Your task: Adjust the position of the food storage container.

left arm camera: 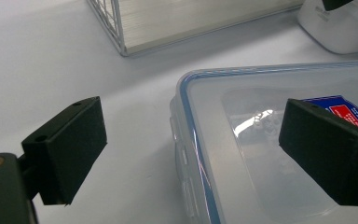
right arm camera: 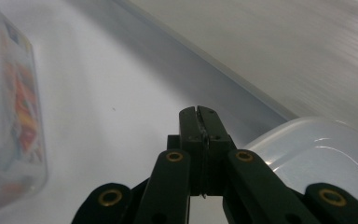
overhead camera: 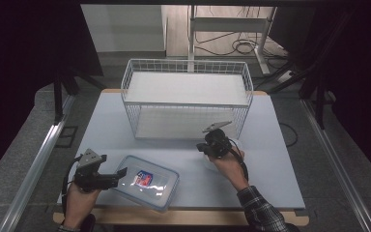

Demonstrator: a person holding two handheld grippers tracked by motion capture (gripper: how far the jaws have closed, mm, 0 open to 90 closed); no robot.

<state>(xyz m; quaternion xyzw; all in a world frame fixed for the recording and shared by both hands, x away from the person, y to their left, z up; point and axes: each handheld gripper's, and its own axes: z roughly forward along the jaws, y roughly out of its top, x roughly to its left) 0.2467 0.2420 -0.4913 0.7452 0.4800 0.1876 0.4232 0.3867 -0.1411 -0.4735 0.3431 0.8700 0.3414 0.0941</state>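
Observation:
A clear lidded box point(overhead camera: 147, 181) with a blue seal lies near the table's front left, with a red and blue packet point(overhead camera: 144, 178) inside. My left gripper point(overhead camera: 118, 176) is open at the box's left end. In the left gripper view one jaw hangs over the bare table and the other over the lid point(left arm camera: 261, 140), and the left gripper point(left arm camera: 193, 126) straddles the box's corner. My right gripper point(overhead camera: 205, 146) is shut in front of the wire basket point(overhead camera: 186, 96). In the right gripper view the right gripper point(right arm camera: 199, 112) has its jaws pressed together, with nothing visible between them. A white tub point(right arm camera: 321, 149) sits just beside it.
The white wire basket holds a flat white shelf point(overhead camera: 186, 87) and fills the table's far middle. The white tub point(left arm camera: 340, 28) lies past the clear box, under the right hand. The table's front edge point(overhead camera: 183, 215) runs close behind both hands.

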